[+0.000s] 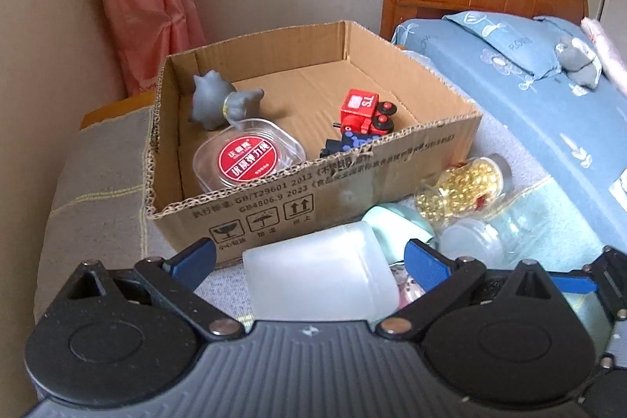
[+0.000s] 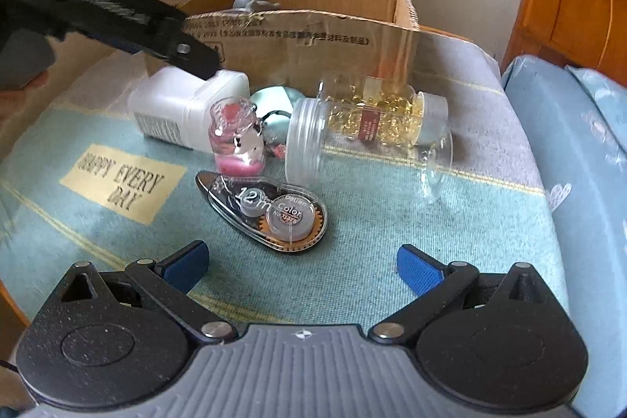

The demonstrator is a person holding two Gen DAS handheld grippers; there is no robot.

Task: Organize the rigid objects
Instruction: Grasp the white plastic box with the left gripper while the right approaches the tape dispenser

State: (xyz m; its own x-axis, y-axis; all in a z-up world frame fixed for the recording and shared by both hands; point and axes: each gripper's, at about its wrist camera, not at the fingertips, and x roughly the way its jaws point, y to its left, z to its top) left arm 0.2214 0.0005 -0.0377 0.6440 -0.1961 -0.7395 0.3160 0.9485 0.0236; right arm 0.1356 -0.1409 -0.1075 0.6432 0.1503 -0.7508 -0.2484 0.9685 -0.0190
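— Straddling the white plastic bottle [image 1: 319, 273], the left gripper [image 1: 309, 257] has its blue pads spread on either side, not yet pinching. It lies on its side on the towel [image 2: 392, 261], just before the cardboard box [image 1: 313, 198].

— Which way does it run?

— Its long axis seems to point forward between the fingers. It's frosted, smooth, squarish. The right gripper [image 2: 301, 263] hangs spread too, nearer the glossy correction tape [image 2: 266, 210].

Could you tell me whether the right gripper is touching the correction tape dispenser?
Apart: the right wrist view shows bare mat between the right gripper and the correction tape dispenser.
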